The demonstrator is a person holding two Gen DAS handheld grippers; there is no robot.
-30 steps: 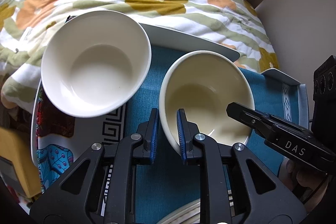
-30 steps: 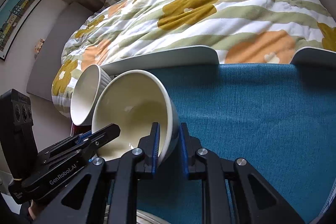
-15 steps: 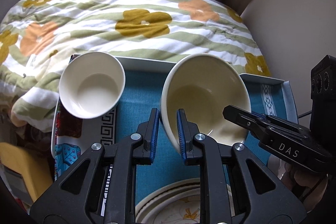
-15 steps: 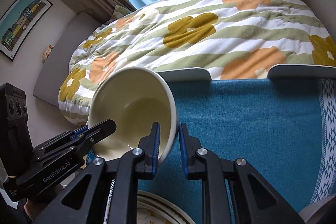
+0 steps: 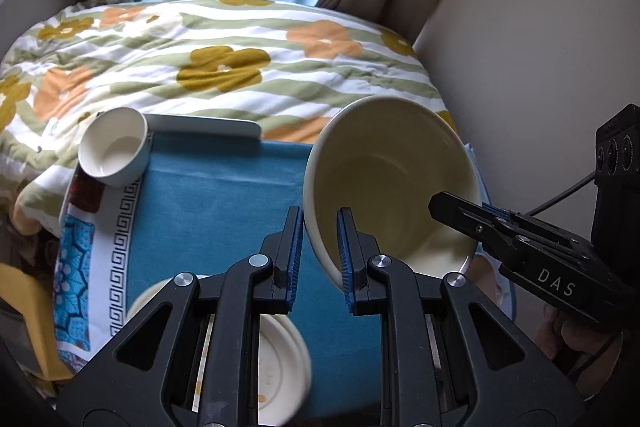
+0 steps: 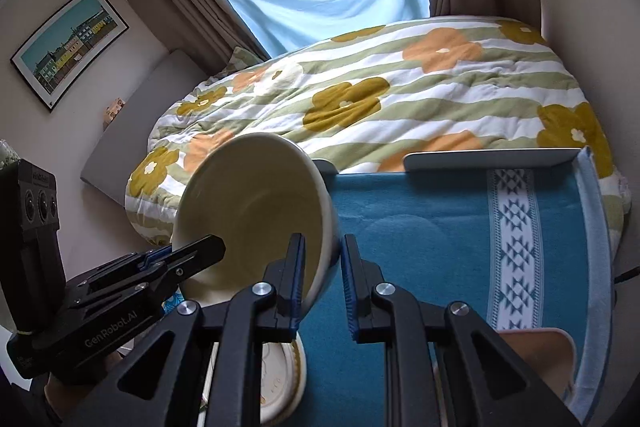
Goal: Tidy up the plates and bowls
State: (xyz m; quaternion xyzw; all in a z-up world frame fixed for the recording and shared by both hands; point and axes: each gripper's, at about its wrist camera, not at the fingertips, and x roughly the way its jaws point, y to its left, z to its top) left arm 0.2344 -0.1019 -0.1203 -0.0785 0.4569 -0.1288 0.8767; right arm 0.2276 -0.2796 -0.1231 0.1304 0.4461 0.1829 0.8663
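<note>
The large cream bowl (image 5: pixel 390 187) has been lifted higher above the blue-clothed tabletop (image 5: pixel 224 195), gripped at opposite rims by the left tool (image 5: pixel 318 247) and right tool (image 6: pixel 322 279). The plate stack (image 5: pixel 280 359) lies directly below-left.

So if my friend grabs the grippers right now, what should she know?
Left gripper: shut on the big cream bowl's rim.
Right gripper: shut on the opposite rim; the bowl is tilted, lifted above the blue cloth.
Small white bowl: at the tray's far left corner.
Stacked plates: below the grippers, near edge.
Done: bowl lifted.
Left: set it down; probably group it with the small bowl.
</note>
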